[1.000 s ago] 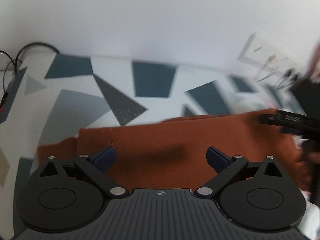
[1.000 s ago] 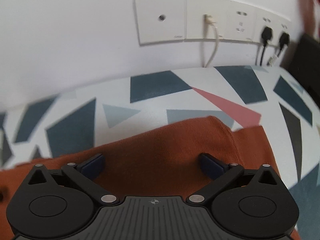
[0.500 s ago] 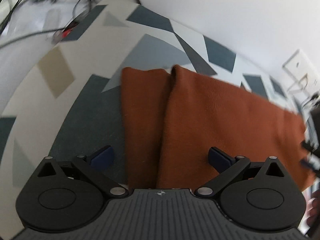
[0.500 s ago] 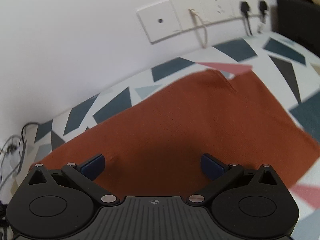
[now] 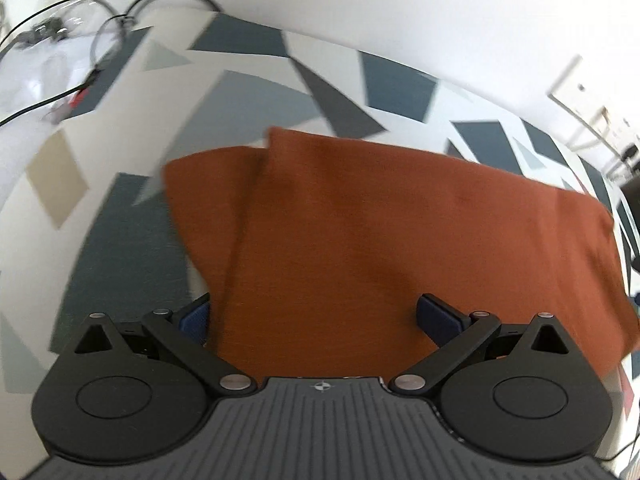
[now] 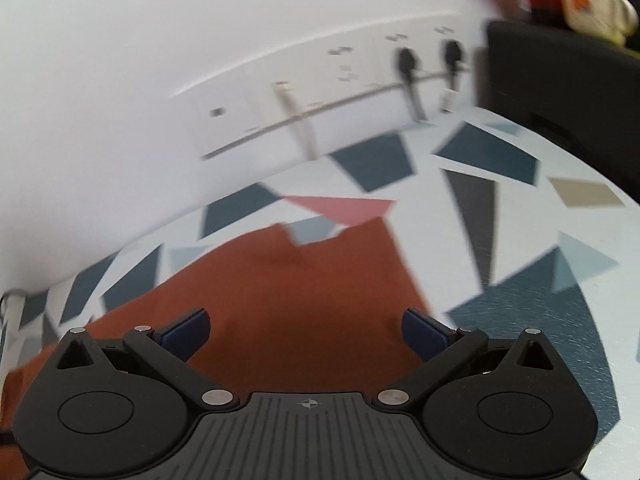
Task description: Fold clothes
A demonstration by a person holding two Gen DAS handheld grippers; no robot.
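The rust-orange garment (image 5: 400, 240) is a matt knit cloth with a fine, even weave and soft, rounded folds. It lies on a bench (image 5: 120, 240) whose patterned cover looks faintly grained, perhaps vinyl or coated cloth, though blur makes that uncertain. The left tool (image 5: 320, 320) has matt black plastic arms, a ribbed dark grey body and bright metal pivot pins; its pads (image 5: 438, 316) look like dull navy rubber. The right tool (image 6: 306, 334) matches it. The wall sockets (image 6: 340, 80) are smooth white plastic.
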